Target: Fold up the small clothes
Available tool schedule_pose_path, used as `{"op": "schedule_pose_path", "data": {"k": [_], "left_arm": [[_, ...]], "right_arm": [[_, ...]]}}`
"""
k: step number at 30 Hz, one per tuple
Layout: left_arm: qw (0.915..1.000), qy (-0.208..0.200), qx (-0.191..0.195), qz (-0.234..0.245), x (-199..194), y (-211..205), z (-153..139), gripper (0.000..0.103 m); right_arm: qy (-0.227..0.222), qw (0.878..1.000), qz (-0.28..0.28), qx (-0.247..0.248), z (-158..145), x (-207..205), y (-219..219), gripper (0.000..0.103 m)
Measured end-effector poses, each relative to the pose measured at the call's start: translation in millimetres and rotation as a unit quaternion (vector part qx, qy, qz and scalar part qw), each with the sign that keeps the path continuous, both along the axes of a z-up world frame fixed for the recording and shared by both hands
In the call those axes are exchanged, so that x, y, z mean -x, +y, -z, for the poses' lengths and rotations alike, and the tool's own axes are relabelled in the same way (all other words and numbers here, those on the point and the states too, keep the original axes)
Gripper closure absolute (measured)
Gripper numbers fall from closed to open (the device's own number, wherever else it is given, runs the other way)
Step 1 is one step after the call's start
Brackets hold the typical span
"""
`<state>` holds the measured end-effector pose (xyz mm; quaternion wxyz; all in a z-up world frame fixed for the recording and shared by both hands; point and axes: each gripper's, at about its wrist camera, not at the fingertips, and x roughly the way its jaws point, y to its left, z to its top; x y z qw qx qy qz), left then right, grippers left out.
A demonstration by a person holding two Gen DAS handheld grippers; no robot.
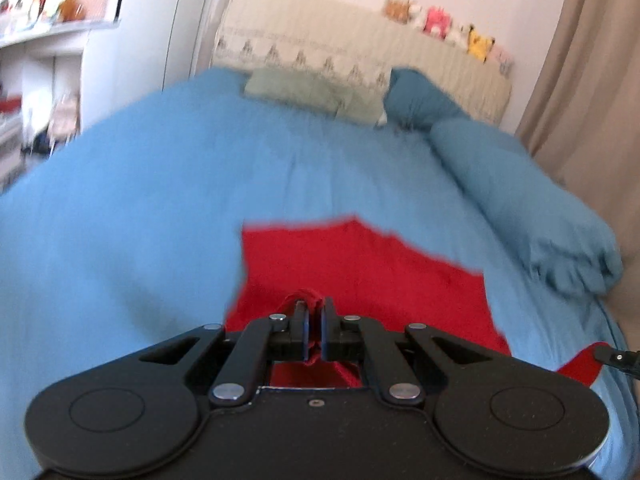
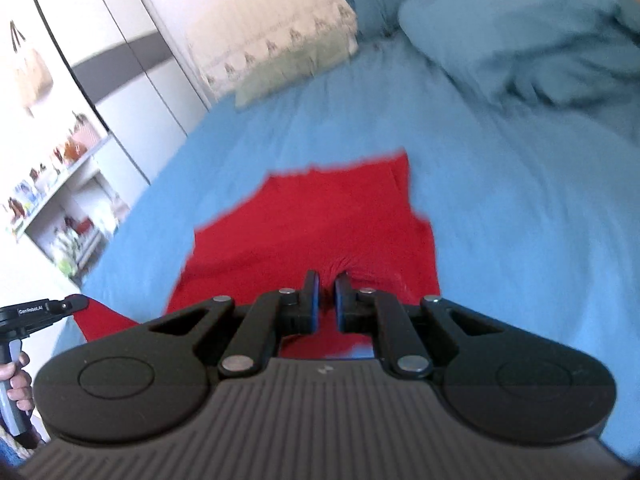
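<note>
Two black tools, left (image 1: 314,306) and right (image 2: 326,280), each pinch a bunched edge of a soft red cloth (image 1: 352,264), which lies partly flat and angular on the blue bed (image 1: 140,200).

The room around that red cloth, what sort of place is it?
Most likely a bedroom. The red cloth lies on a bed with a blue cover, pillows sit against a padded headboard, and a row of plush toys lines its top.
</note>
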<state>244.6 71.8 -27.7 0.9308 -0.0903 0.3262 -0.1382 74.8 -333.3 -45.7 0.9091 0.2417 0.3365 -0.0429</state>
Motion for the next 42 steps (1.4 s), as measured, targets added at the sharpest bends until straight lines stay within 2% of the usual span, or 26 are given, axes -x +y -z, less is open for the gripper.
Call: {"op": "schedule_pose_path", "data": {"k": [4,7,10,14,19,24,29,31,32,33,35,37,38,39,42], "left_arm": [[0.9996,-0.02,0.011,-0.015,-75.6,-13.3,-11.4,0.098],[0.9995,-0.021,0.005,-0.025,-131.8,-28.0,-0.9,0.098],[0.9993,-0.004,-0.001,-0.037,-179.8,-41.2,23.3,0.098],[0.9978,0.021,0.004,-0.063,-229.5,-50.3,67.3,0.098],[0.9955,0.043,0.006,-0.084,-262.7,-51.3,103.7,0.098],[0.9939,0.054,0.015,-0.095,-285.6,-50.0,119.9,0.098],[0.9927,0.066,-0.005,-0.1,-295.7,-57.6,132.5,0.096],[0.9914,0.065,-0.012,-0.113,-295.2,-57.1,135.4,0.082],[0.9896,0.066,-0.014,-0.126,-293.4,-54.0,134.8,0.059],[0.9889,0.062,-0.01,-0.135,-291.5,-50.9,132.4,0.042],[0.9903,0.035,-0.011,-0.134,-277.2,-46.2,120.7,0.038],[0.993,0.011,-0.038,-0.112,-259.6,-51.6,105.6,0.031],[0.9935,-0.001,-0.051,-0.102,-249.7,-56.3,101.1,0.019],[0.9942,-0.011,-0.063,-0.086,-237.1,-62.7,97.1,0.0],[0.9958,-0.02,-0.088,-0.011,-205.5,-83.7,99.8,0.0]], "right_arm": [[-0.028,0.999,0.01,0.017,-15.7,-73.5,-21.6,0.08],[-0.036,0.999,0.029,0.019,-10.2,-131.5,-38.4,0.08],[-0.026,0.998,0.041,0.043,8.5,-188.1,-51.5,0.08],[-0.003,0.997,0.036,0.071,55.0,-252.6,-62.3,0.08],[0.015,0.996,0.049,0.075,108.0,-292.1,-72.0,0.08],[0.025,0.995,0.063,0.077,133.7,-319.5,-81.3,0.08],[0.043,0.993,0.066,0.085,157.4,-328.6,-78.3,0.08],[0.047,0.992,0.076,0.094,161.4,-327.8,-77.0,0.075],[0.043,0.991,0.083,0.101,161.9,-326.3,-76.7,0.06],[0.04,0.989,0.09,0.107,161.1,-324.0,-76.9,0.031],[0.024,0.986,0.105,0.125,154.6,-315.5,-75.5,0.012],[-0.003,0.985,0.097,0.141,142.4,-301.7,-71.8,0.011],[-0.011,0.986,0.086,0.146,137.3,-295.8,-68.1,0.011],[-0.02,0.986,0.074,0.151,132.4,-289.1,-63.1,0.009],[-0.033,0.984,0.031,0.175,124.7,-268.9,-40.2,0.001]]}}
